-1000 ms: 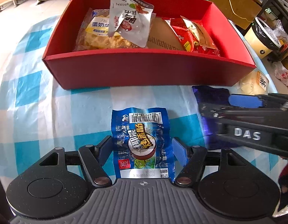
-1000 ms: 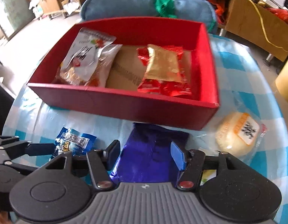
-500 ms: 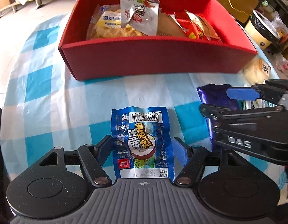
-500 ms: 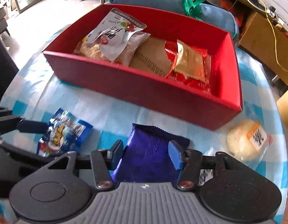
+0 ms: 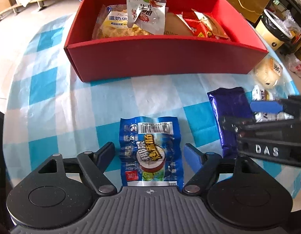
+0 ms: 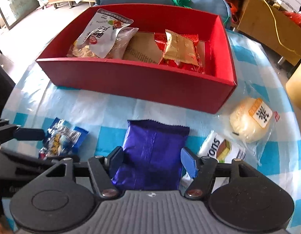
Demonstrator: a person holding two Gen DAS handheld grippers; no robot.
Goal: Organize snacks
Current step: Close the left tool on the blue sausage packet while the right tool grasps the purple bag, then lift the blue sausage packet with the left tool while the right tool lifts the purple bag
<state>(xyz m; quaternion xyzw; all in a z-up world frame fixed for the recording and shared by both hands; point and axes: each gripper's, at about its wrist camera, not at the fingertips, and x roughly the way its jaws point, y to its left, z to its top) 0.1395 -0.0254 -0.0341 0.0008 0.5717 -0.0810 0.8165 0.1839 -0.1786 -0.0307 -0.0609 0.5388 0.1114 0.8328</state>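
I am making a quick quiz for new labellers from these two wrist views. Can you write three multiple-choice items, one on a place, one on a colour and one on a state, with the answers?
1. Where does the purple packet lie?
A. inside the red box
B. on the checked tablecloth in front of the box
C. on top of the round bun

2. What colour is the packet lying on the red wrappers in the red box?
A. gold
B. green
C. black

3. How does the blue sausage packet stand to the left gripper?
A. lifted clear of the table
B. lying flat between the fingers
C. already in the box

Answers:
1 B, it lies on the tablecloth, outside the box's front wall.
2 A, the gold packet lies on them.
3 B, it lies flat on the cloth while the jaws are opening around it.
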